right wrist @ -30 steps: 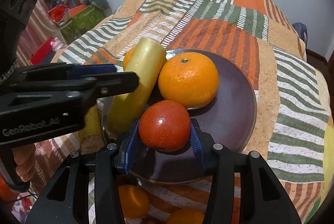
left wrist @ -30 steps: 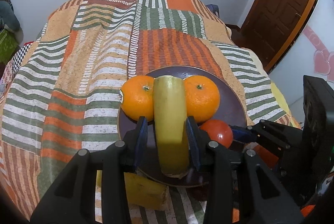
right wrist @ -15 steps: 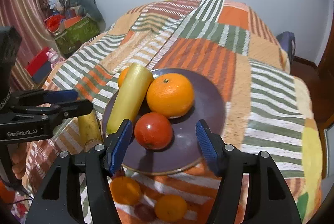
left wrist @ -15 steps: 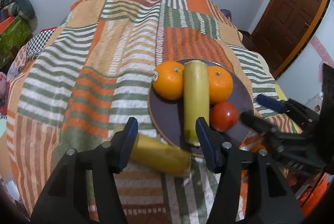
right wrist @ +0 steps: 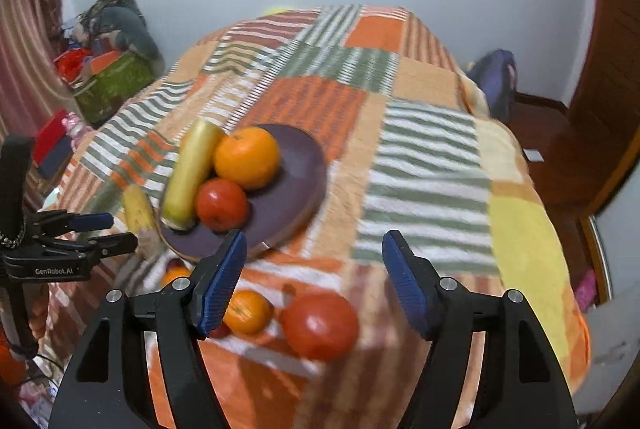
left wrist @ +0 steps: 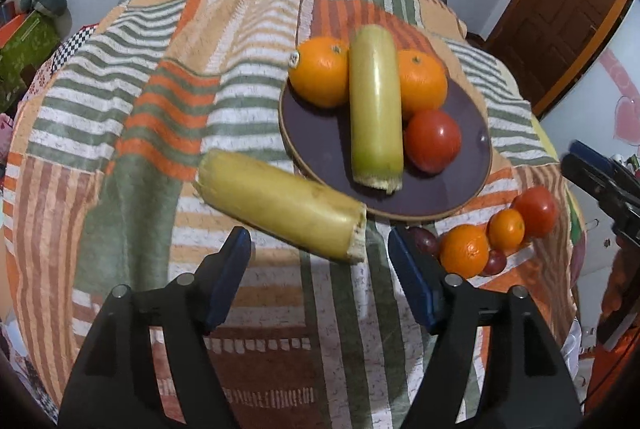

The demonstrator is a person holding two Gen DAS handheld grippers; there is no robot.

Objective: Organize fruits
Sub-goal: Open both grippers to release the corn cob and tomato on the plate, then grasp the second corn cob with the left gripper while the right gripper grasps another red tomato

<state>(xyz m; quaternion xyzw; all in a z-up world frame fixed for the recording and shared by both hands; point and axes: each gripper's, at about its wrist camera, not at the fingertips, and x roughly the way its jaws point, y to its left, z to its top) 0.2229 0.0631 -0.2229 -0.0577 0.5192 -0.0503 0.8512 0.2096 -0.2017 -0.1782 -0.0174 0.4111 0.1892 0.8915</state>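
A dark purple plate (left wrist: 460, 165) on the striped blanket holds two oranges (left wrist: 320, 71) (left wrist: 422, 81), a pale green long fruit (left wrist: 376, 109) and a red tomato (left wrist: 433, 141). A yellow long fruit (left wrist: 280, 205) lies on the blanket beside the plate. My left gripper (left wrist: 318, 241) hangs just short of it, jaws opening, nothing between the pads. My right gripper (right wrist: 315, 241) hovers over the blanket to the right of the plate (right wrist: 296, 165), jaws opening and empty. A loose tomato (right wrist: 320, 325) and an orange (right wrist: 248, 311) lie below it.
Loose fruit sits near the plate's front right: an orange (left wrist: 464, 249), a small orange (left wrist: 506, 229), a tomato (left wrist: 536, 211) and dark plums (left wrist: 424, 237). The blanket's edge drops off to the right (right wrist: 560, 269). Boxes and bags (right wrist: 108, 85) stand at the far left.
The left gripper let go of the pale green fruit on the plate and drew back. The right gripper released the plate's tomato, pulled back and swung right. Both jaws widened.
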